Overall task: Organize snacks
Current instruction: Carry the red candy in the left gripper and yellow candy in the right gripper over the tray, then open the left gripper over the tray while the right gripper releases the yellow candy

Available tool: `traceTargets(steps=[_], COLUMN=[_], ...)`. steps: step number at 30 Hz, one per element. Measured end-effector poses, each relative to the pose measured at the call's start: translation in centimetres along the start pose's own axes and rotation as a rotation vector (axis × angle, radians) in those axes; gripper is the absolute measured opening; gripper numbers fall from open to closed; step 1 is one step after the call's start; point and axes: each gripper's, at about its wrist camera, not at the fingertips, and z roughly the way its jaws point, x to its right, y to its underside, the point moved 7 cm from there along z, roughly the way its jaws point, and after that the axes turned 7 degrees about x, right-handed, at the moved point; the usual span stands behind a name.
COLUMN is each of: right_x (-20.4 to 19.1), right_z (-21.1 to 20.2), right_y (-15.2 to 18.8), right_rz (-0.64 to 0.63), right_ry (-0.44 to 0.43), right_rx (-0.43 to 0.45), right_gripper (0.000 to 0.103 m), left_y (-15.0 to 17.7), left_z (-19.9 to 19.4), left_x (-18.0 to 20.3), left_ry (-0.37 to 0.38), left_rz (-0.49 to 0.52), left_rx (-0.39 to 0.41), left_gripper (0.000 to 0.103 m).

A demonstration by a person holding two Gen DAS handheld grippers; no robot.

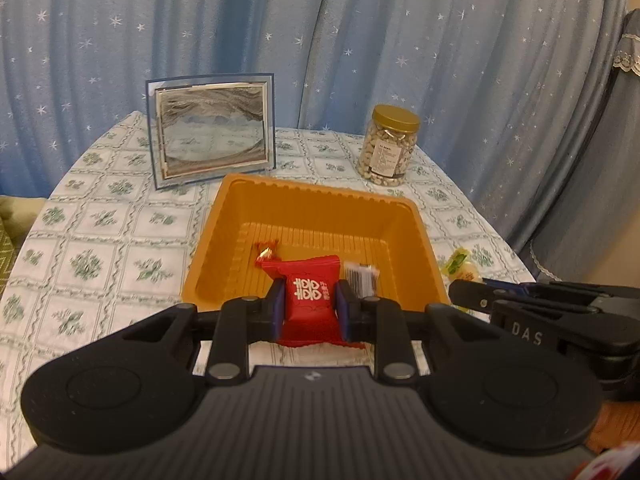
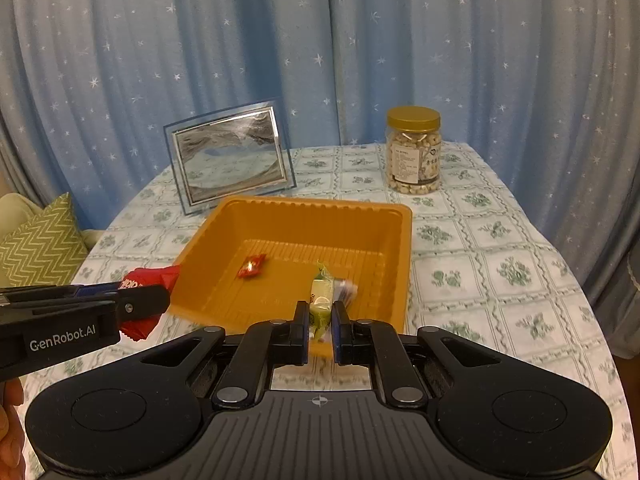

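Observation:
An orange plastic tray [image 1: 320, 204] [image 2: 316, 216] sits mid-table. My left gripper [image 1: 310, 306] is shut on a red snack packet [image 1: 310, 300] with white characters, held at the tray's near edge; the packet also shows in the right wrist view [image 2: 150, 278]. My right gripper [image 2: 320, 326] is shut on a yellow-green snack packet [image 2: 322, 296] over the tray's near right part; it also shows in the left wrist view [image 1: 460, 266]. A small red candy [image 1: 267, 250] [image 2: 251, 266] lies in the tray. A blurred white-and-dark wrapper [image 1: 362, 278] [image 2: 346, 290] is in the tray too.
A glass sand-picture frame [image 1: 212, 130] [image 2: 232, 158] stands behind the tray. A gold-lidded jar of nuts [image 1: 388, 146] [image 2: 414, 150] stands at the back right. The table has a floral cloth [image 1: 100, 232]; blue starred curtains hang behind. A green cushion [image 2: 40, 244] is at the left.

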Motion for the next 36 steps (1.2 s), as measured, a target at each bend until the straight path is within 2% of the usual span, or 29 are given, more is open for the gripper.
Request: traceTargets(steps=[6, 13, 22, 23, 24, 25, 36], right_x=[0.6, 1.2, 1.8, 1.8, 1.9, 1.9, 1.6], right_z=[3.1, 6.0, 7.8, 7.8, 7.9, 7.9, 8.1], right_y=[-1.1, -1.4, -0.6, -0.5, -0.4, -0.4, -0.7], right_rz=[0.010, 0.009, 0.027, 0.028, 0.029, 0.029, 0.042], right_ry=[-0.007, -0.005, 0.002, 0.003, 0.004, 0.004, -0.014], right_rx=[-0.011, -0.033, -0.059, -0.062, -0.063, -0.064, -0.058], right_gripper=[0.011, 0.011, 0.011, 0.011, 0.011, 0.011, 0.011], left_y=[-1.4, -1.4, -0.8, -0.8, -0.8, -0.8, 0.0], left_z=[3.3, 6.7, 9.6, 9.8, 10.0, 10.0, 7.5], left_x=[-0.3, -1.3, -1.6, -1.6, -1.7, -1.8, -4.0], left_ry=[-0.002, -0.020, -0.024, -0.031, -0.032, -0.028, -0.060], left_rz=[0.002, -0.006, -0.007, -0.005, -0.004, -0.009, -0.036], left_rx=[-0.009, -0.036, -0.065, -0.065, -0.063, -0.060, -0.047], left_gripper=[0.024, 0.024, 0.024, 0.027, 0.032, 0.033, 0.035])
